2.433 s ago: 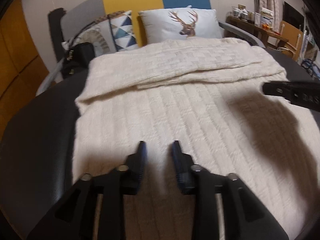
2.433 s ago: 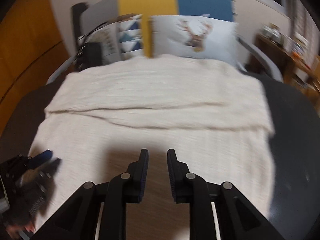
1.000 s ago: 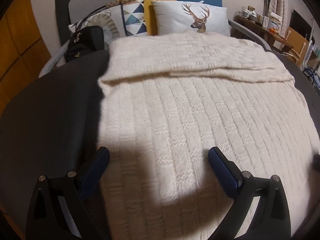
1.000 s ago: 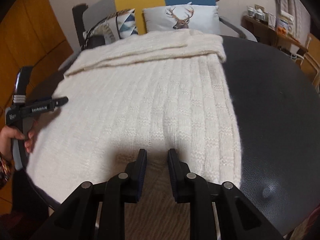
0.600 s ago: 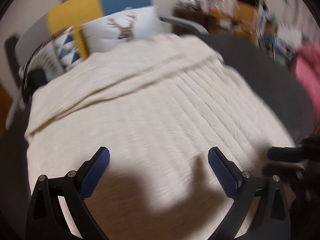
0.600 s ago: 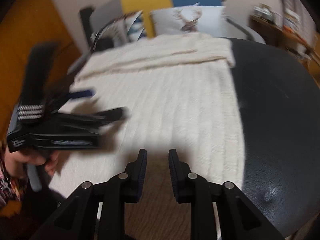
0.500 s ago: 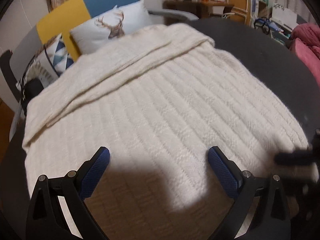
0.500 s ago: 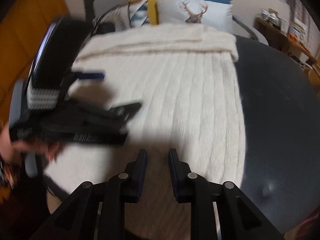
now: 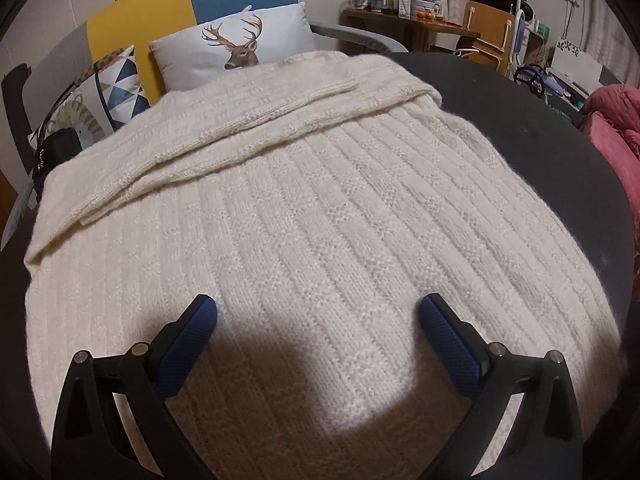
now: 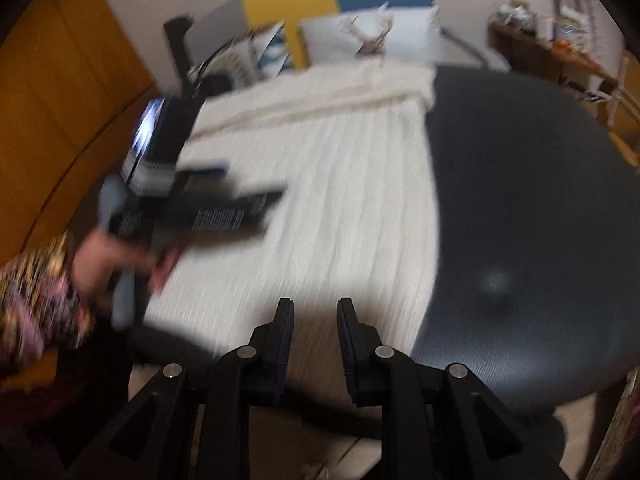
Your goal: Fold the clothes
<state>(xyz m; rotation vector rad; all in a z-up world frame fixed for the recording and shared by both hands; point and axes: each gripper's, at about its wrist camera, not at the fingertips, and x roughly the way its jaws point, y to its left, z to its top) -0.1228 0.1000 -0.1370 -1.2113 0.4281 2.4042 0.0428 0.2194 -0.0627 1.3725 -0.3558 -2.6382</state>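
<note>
Counts of the things visible on and around the round table.

One cream knitted garment point(image 9: 328, 216) on one dark round table point(image 9: 532, 128); two cushions, one deer-print point(image 9: 236, 46) and one triangle-print point(image 9: 120, 80); one black bag point(image 9: 56, 150); one pink bundle point(image 9: 616, 132); two grippers, left point(image 9: 318, 312) and right point(image 10: 314, 312); one hand point(image 10: 116, 256).

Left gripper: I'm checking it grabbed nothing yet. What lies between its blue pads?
Only the cream knit sweater, flat under the open left gripper; nothing is pinched, as the left wrist view shows.
</note>
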